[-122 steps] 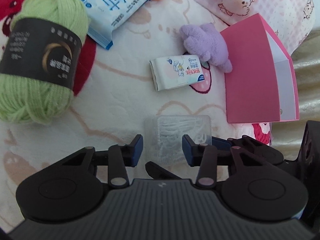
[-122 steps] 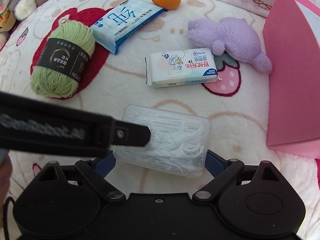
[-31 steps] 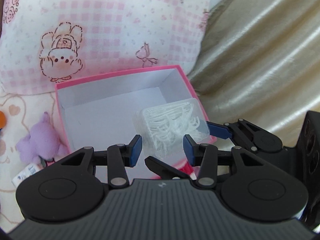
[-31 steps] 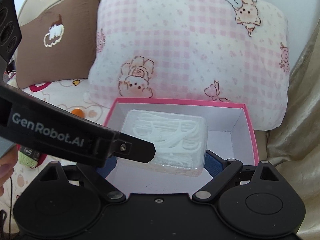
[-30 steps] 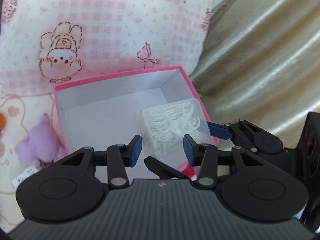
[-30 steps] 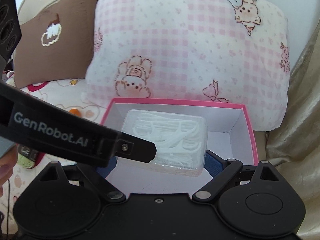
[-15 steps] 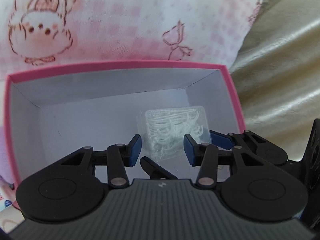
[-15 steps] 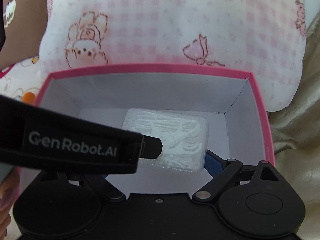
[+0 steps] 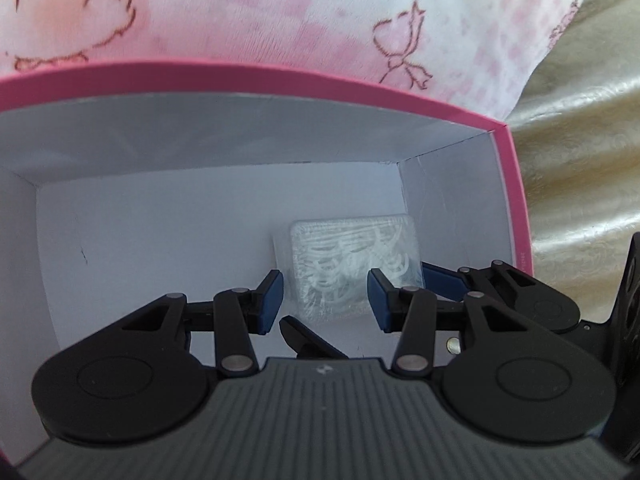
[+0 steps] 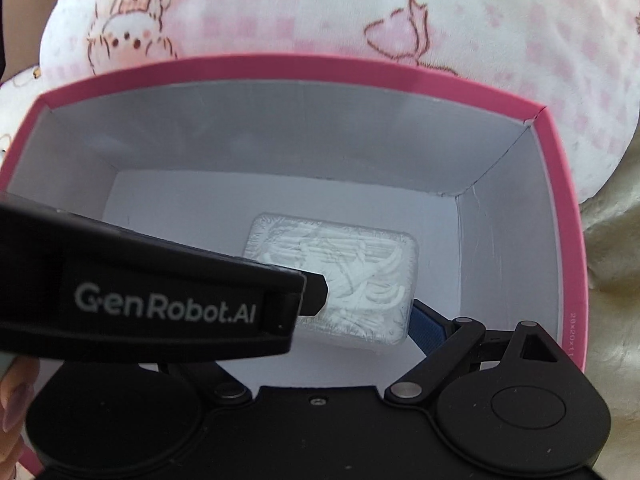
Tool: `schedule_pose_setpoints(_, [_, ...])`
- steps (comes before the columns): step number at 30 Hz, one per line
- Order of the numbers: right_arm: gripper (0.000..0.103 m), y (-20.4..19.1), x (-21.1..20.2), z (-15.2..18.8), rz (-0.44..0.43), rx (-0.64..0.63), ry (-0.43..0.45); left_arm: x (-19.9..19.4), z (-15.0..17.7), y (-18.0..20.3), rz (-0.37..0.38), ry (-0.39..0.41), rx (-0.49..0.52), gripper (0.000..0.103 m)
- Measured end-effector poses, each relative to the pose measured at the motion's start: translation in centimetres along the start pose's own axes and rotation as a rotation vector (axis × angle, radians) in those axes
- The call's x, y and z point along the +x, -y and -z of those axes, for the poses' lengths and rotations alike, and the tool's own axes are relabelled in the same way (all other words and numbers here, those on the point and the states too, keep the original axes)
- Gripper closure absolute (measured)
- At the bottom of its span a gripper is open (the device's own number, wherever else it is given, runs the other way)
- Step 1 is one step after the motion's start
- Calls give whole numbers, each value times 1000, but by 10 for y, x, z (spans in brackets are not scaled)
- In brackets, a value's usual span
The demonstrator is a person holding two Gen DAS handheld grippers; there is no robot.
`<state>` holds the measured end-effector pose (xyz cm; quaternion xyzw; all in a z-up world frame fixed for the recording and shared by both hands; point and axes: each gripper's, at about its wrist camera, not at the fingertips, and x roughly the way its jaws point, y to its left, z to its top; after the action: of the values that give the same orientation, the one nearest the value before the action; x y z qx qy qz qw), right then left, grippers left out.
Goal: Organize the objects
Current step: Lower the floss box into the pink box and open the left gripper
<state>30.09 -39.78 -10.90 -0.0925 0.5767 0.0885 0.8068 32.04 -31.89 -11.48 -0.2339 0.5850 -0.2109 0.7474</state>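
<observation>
The right gripper [image 10: 352,320] is holding the clear floss-pick case [image 10: 334,276] low inside the pink box [image 10: 280,66], toward the lower right of the frame, though only the right blue finger [image 10: 430,328] is showing against its end, so I cannot tell whether the grip is closed. The left gripper [image 9: 326,294] is hovering with its fingers spread and gripping nothing. The case is looking light, stiff and slick, probably best held across its short ends, and the box wall is sitting near on the right while open floor is lying to the left.
</observation>
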Motion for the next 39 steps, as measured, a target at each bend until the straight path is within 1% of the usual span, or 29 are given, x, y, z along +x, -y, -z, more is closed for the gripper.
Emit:
schedule_pose_setpoints(3, [9, 1, 4, 1, -3, 1, -28, 4, 0, -1, -6, -9, -9, 59])
schedule_pose_setpoints(6, [9, 0, 5, 4, 9, -19, -33, 7, 1, 0, -20, -14, -12, 61])
schedule_pose_setpoints(8, [9, -1, 2, 5, 17, -24, -24, 7, 1, 0, -22, -14, -20, 62])
schedule_pose_setpoints(13, [10, -7, -12, 11, 58, -90, 7, 7, 4, -2, -28, -25, -36, 62])
schedule_pose_setpoints(15, [16, -9, -17, 15, 61, -111, 33, 7, 5, -2, -25, -20, -45, 64])
schedule_pose_setpoints(16, [25, -8, -19, 16, 47, -107, 34, 7, 5, -2, -19, -20, -55, 64])
schedule_pose_setpoints(17, [30, -8, -20, 17, 33, -93, 39, 9, 5, -1, -12, -21, -54, 64])
schedule_pose_setpoints(18, [33, -7, -22, 18, 27, -83, 49, 8, 7, -1, -17, -15, -47, 64])
schedule_pose_setpoints(19, [40, -8, -23, 18, 28, -88, 55, 8, 7, 1, -19, -10, -41, 65])
schedule_pose_setpoints(20, [45, -10, -24, 20, 35, -99, 63, 8, 7, 2, -18, -7, -39, 66])
schedule_pose_setpoints(22, [49, -11, -25, 21, 51, -107, 70, 10, 6, 4, -11, -1, -48, 68])
schedule_pose_setpoints(24, [54, -11, -25, 22, 80, -117, 83, 12, 3, 3, 17, -8, -53, 70])
schedule_pose_setpoints(26, [55, -8, -24, 24, 105, -112, 90, 14, 1, 0, 37, -37, -78, 70])
schedule_pose_setpoints(28, [54, -6, -25, 27, 115, -115, 98, 14, 0, 0, 52, -47, -78, 70])
schedule_pose_setpoints(31, [54, -3, -26, 32, 133, -109, 108, 10, 1, 0, 38, -41, -55, 70])
schedule_pose_setpoints(32, [54, -1, -27, 34, 132, -101, 110, 13, 0, 7, 30, -30, -45, 70])
schedule_pose_setpoints(33, [54, 0, -29, 37, 127, -92, 111, 10, 1, 8, 22, -25, -33, 70])
schedule_pose_setpoints(35, [56, 2, -35, 45, 80, -75, 116, 2, 3, 11, 0, -23, -3, 70])
schedule_pose_setpoints(37, [55, 2, -48, 54, 53, -59, 161, -11, 7, 18, -34, -7, 47, 70])
schedule_pose_setpoints(39, [54, 2, -61, 63, 28, -26, 189, -27, 12, 22, -65, 8, 98, 70])
